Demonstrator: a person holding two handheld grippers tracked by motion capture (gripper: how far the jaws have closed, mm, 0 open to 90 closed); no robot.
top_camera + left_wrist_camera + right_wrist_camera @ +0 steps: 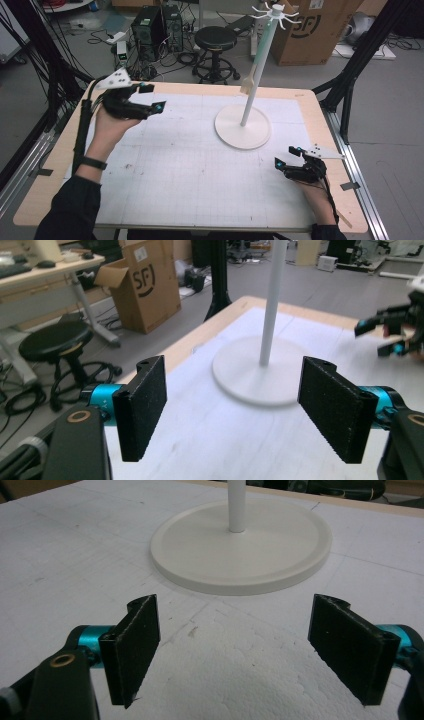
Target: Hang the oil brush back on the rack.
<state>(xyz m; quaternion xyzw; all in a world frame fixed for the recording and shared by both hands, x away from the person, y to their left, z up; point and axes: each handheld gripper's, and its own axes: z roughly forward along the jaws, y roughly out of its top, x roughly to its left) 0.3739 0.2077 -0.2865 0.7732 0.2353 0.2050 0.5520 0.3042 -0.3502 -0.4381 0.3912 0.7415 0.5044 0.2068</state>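
White stand (243, 131) near the table's (60, 165) far edge; left gripper (150, 99) at far-left corner, right gripper (287, 157) near right edge, both with jaws apart, empty.

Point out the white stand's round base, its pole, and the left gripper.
Round base (227, 134), high view, on bare disc left of the pole.
Pole (256, 80), high view, mid-shaft.
Left gripper (151, 98), high view, midway between its open fingertips.

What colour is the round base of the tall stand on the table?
The stand's round base is plain white, seen best in the right gripper view.
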